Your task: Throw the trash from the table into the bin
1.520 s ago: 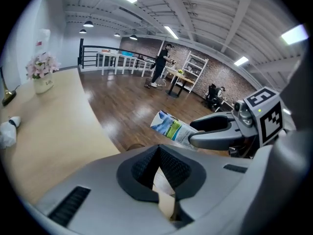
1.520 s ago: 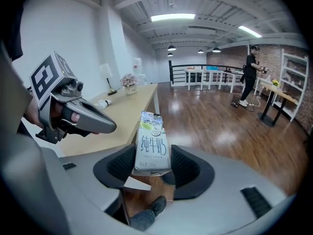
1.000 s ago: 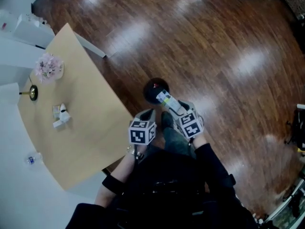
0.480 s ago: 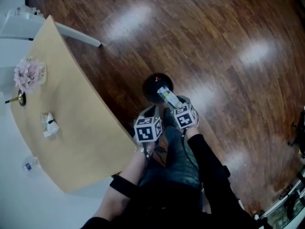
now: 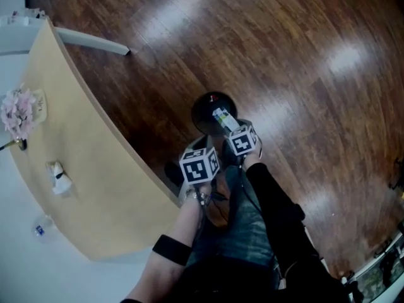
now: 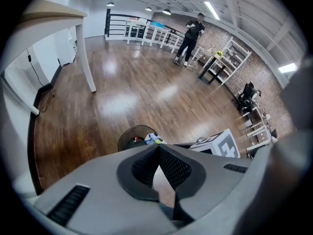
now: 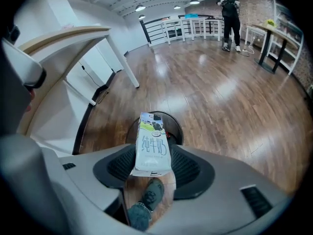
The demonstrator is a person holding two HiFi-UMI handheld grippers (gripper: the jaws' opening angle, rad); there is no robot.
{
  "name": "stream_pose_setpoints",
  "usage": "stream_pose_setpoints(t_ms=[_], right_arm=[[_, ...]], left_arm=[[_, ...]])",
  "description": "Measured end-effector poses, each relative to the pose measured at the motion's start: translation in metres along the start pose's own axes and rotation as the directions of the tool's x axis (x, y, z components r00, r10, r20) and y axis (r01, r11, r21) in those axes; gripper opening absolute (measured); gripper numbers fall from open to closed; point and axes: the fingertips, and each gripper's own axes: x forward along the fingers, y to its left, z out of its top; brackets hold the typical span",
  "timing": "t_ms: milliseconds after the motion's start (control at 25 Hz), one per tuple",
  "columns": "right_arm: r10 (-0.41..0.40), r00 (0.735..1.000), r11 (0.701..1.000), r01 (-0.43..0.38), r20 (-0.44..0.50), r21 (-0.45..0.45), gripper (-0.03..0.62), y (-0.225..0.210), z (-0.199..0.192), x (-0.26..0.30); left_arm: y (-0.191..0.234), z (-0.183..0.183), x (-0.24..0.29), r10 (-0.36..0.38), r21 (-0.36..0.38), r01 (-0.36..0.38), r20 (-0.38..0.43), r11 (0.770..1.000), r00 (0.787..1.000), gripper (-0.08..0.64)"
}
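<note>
Firmly clamped between the jaws of the right gripper (image 7: pixel 154 166) is a white milk carton (image 7: pixel 152 143) with green and blue print. The dark pads press on its two long sides near its base, and its printed top points away from the gripper. Below the carton's near end, the person's shoe (image 7: pixel 150 194) and a jeans leg show through the gap between the jaws. Past the carton's far end sits the round black bin (image 7: pixel 173 126) on the dark wooden floor (image 7: pixel 220 97); in the right gripper view the carton's top overlaps the bin's mouth, and in the head view it hangs over the bin's near rim. The left gripper (image 6: pixel 159 151) has its jaws pressed together at the tips with nothing between them, and it hangs just beside the right one, on the table side, also pointing steeply down. A little rubbish, one red bit among it, lies inside the bin. To the person's left stands the tan table (image 5: pixel 101 169), well apart from the bin, with a crumpled white piece of trash (image 5: pixel 58 177) on its top and a bunch of pink flowers (image 5: pixel 17 109) further along. Far back in the room a person in dark clothes (image 7: pixel 229 6) stands by white railings.
</note>
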Motion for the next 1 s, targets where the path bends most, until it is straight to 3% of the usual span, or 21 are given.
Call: stream_pose_setpoints(t_ms=[200,320,560,800,1000], right_arm=[[-0.015,1.000,0.999,0.015,-0.014,0.032,0.249,-0.003,0.012,0.022],[-0.012,1.000,0.999,0.013,-0.020,0.041,0.314,-0.001,0.016,0.026],[0.014,1.000,0.999,-0.014,-0.007,0.043,0.314,0.005,0.015,0.015],[0.038,0.999,0.997,-0.040,0.024,0.069,0.314,0.014,0.011,-0.024],[0.044,0.994,0.995,-0.052,0.097,0.080,0.314,0.028,0.020,-0.087]], left_arm=[[0.006,-0.004,0.003,-0.005,-0.011,0.005,-0.003,1.000,1.000,0.008],[0.011,-0.004,0.002,0.001,-0.010,-0.001,-0.001,1.000,1.000,0.008],[0.009,-0.003,0.000,0.004,-0.009,-0.004,-0.009,1.000,1.000,0.008],[-0.007,0.001,-0.014,-0.024,0.025,0.024,0.004,0.999,1.000,0.008],[-0.027,0.005,-0.040,-0.119,0.061,0.118,0.008,0.991,0.993,0.006]])
